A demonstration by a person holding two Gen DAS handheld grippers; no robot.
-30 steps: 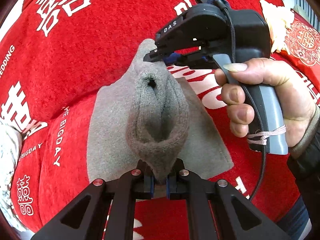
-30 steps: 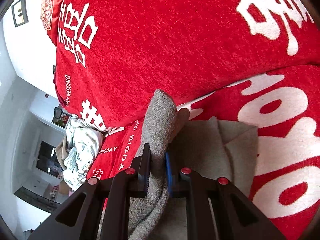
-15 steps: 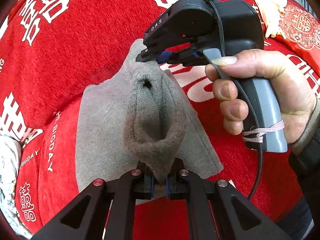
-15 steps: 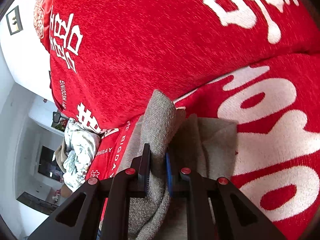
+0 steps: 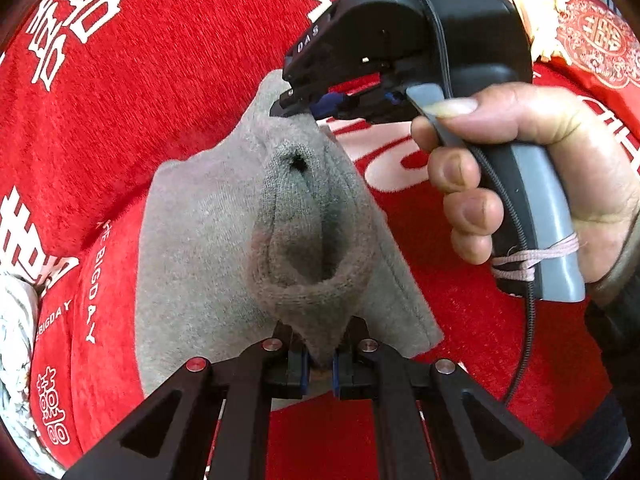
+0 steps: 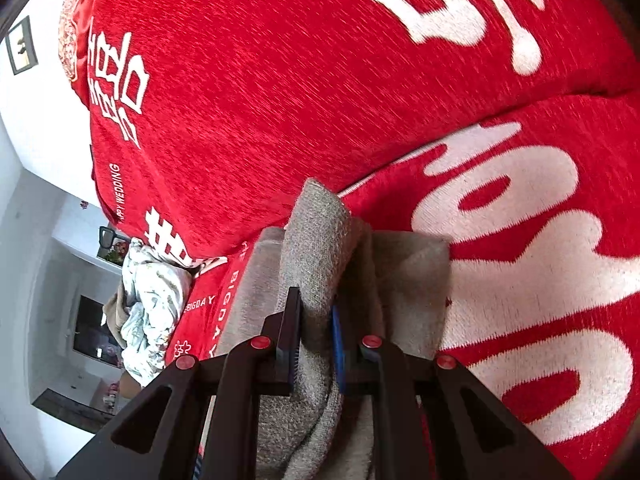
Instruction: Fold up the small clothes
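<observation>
We see a small grey knit garment (image 5: 200,248) lying on a red cover (image 5: 168,92) printed with white characters and English wording; what sort of garment it is we cannot tell. Its cloth is soft and fuzzy, a little pilled, with a thicker ribbed hem. Most of it lies flat on the red cover, but one band of it is lifted clear and stretched between the two tools — a sagging tube whose hem gapes open towards the left wrist camera, showing a darker hollow inside and a small dark opening at its far end.

Our left tongs (image 5: 318,364) are closed on the near point of that hem, the fabric pinched between the blue-lined pads. Our right tongs (image 6: 316,340) are clamped on the far end of the lifted band, a fold of grey cloth standing up between the fingers (image 6: 294,320). In the left wrist view the right tongs (image 5: 304,106) bite the garment's upper tip, and the right hand (image 5: 532,176) grips the grey handle just right of the garment.

Left of the garment, at the edge of the red cover, lies a crumpled pale patterned cloth (image 6: 150,300). Beyond the garment's far corner sits a red cushion with a gold emblem (image 5: 600,44).
</observation>
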